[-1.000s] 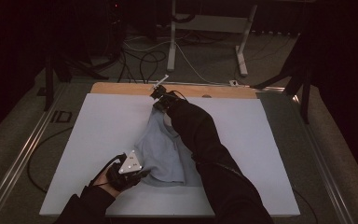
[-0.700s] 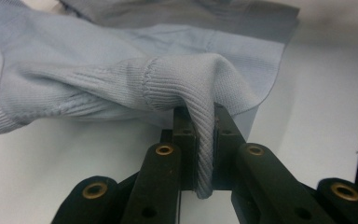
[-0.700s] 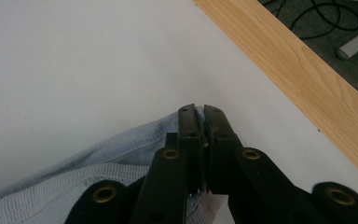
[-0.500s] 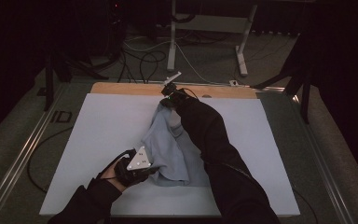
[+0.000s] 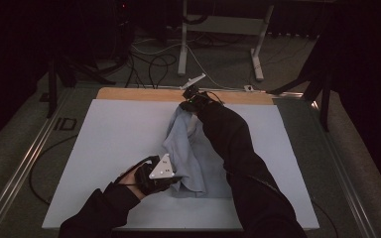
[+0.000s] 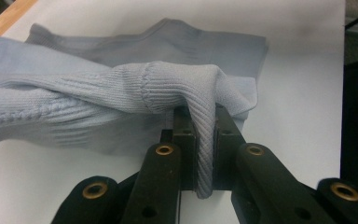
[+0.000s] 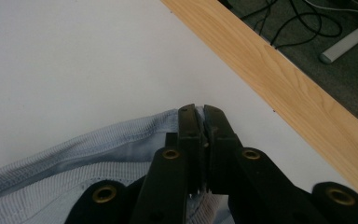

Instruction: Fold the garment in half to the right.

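Dim room, white tabletop (image 5: 104,148). Left gripper (image 5: 171,179) near the front edge clamps a pale blue sweater (image 5: 193,153); right gripper (image 5: 191,101) pinches its far end by the back edge. Pull evenly apart, jaws clenched, to flatten it.

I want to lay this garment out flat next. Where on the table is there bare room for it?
The widest bare patch of the white table top lies left of the light blue garment, between the wooden strip and the left gripper. A narrower patch lies right of the right sleeve. The middle is crowded by garment and arms.
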`<action>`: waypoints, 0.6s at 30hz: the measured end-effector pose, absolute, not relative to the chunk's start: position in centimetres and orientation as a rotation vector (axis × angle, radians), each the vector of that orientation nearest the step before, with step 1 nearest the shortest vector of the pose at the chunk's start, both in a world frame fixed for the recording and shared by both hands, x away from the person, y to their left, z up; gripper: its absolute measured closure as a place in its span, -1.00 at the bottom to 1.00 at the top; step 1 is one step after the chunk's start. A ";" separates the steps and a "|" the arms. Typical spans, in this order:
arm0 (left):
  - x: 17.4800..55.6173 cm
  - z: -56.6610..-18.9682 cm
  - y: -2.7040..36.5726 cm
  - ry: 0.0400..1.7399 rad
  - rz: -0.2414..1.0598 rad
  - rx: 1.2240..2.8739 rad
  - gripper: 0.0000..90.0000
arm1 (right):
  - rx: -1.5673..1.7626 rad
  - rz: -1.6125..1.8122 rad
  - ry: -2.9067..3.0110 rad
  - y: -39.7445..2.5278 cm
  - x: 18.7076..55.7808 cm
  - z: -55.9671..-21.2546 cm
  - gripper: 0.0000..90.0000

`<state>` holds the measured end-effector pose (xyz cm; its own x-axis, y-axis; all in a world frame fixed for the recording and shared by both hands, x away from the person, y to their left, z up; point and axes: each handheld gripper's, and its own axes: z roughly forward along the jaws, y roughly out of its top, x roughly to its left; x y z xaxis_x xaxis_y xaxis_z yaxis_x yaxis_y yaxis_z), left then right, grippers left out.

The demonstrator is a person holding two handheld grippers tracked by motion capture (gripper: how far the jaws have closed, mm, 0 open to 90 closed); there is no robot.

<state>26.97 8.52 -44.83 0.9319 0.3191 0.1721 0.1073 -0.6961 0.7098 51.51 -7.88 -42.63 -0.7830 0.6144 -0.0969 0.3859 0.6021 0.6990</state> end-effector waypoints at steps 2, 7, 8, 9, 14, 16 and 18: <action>27.0 -44.7 8.1 0.282 0.365 2.339 0.89 | 0.817 0.983 2.495 -8.4 51.4 -42.5 0.94; 27.1 -44.6 6.8 0.243 0.358 2.353 0.89 | 0.830 0.992 2.481 -9.7 51.3 -42.0 0.94; 27.1 -44.5 6.5 0.234 0.360 2.354 0.89 | 0.833 0.990 2.476 -9.9 51.3 -41.9 0.94; 27.2 -44.4 6.2 0.223 0.359 2.357 0.89 | 0.831 0.989 2.472 -10.1 51.2 -41.9 0.94; 27.4 -44.4 4.9 0.195 0.350 2.361 0.89 | 0.853 0.993 2.458 -11.4 51.2 -41.9 0.94; 27.6 -44.4 4.4 0.187 0.345 2.365 0.89 | 0.869 1.000 2.452 -12.0 51.3 -42.0 0.94; 27.8 -44.7 3.9 0.177 0.337 2.367 0.89 | 0.880 1.004 2.451 -12.4 51.3 -42.2 0.94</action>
<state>27.80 3.86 -44.65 0.9563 0.2216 0.1906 0.0314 -0.7263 0.6866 51.32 -12.43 -42.19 -0.7465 0.6603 -0.0817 0.4134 0.5565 0.7207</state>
